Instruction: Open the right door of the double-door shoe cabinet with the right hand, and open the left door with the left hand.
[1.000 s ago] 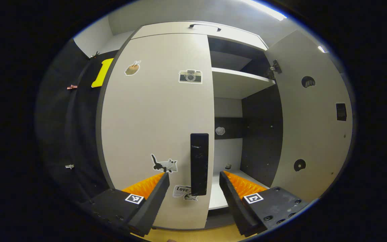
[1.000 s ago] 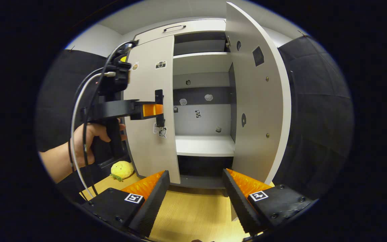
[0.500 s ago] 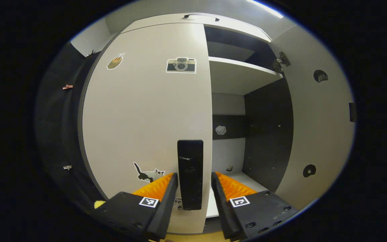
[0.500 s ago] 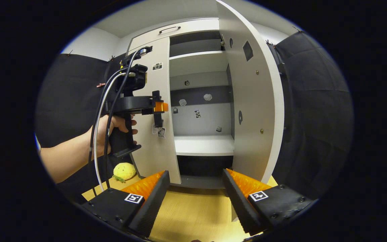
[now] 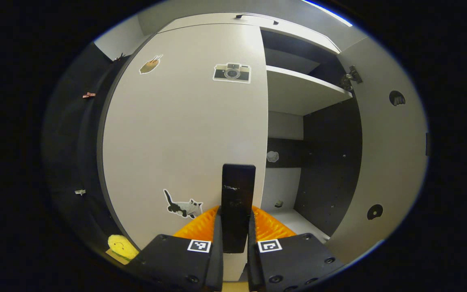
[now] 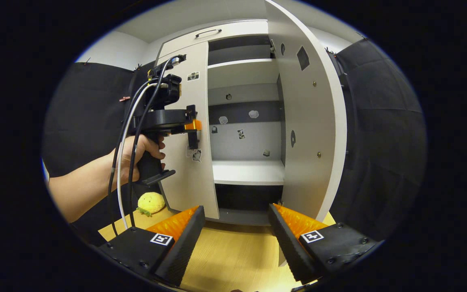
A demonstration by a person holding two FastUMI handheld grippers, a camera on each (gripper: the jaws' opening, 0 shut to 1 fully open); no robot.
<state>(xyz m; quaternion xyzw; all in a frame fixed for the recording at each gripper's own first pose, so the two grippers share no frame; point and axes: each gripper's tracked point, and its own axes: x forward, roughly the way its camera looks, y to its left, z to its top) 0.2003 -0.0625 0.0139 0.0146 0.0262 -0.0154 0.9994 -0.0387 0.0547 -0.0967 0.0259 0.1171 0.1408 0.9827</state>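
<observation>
While the left gripper is clamped on the black handle at six o'clock in the left gripper view, the left door sits closed, filling nine to twelve. At three o'clock the right door stands swung wide, shelves exposed. Spread and empty, the right gripper hangs over the wooden floor. If the pull runs straight rather than following the hinge arc, the fingers may slide off the narrow handle.
</observation>
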